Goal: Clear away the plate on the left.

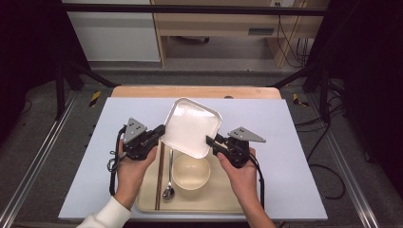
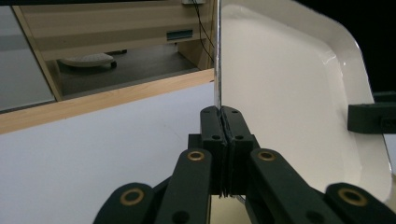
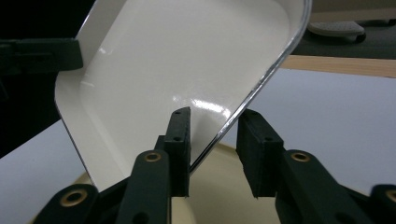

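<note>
**High view: white square plate held up between two grippers over the tray**

High view shows the white plate (image 1: pixel 192 127), square with rounded corners, lifted and tilted above the far end of the beige tray (image 1: pixel 223 197). Its near edge overlaps the tray and hides the tops of what lies there.

The left gripper (image 1: pixel 160 132) meets the plate's left rim. From the left gripper view its jaws are pressed together on the thin rim of the plate (image 2: pixel 289 102), which rises edge-on from between them; the far rim runs out of frame at the top. The right gripper (image 1: pixel 210 141) is at the plate's near right edge. In the right gripper view the rim of the plate (image 3: pixel 187 60) passes between the two jaws: one jaw lies against the plate's inner face, the other stands clear of the rim with a visible gap, so the jaws are apart and not clamped. The plate's top is cut off there too.

Below the plate, on the tray, sit a cream bowl (image 1: pixel 191 172), a metal spoon (image 1: pixel 169 183) and dark chopsticks (image 1: pixel 159 173); the upper ends of the spoon handle and the chopsticks are covered by the plate. The tray rests on a pale mat (image 1: pixel 294 156) over the wooden table (image 1: pixel 142 91), whose far edge alone is exposed. The tray's near left corner is hidden by the left forearm in a white sleeve (image 1: pixel 107 216).
</note>
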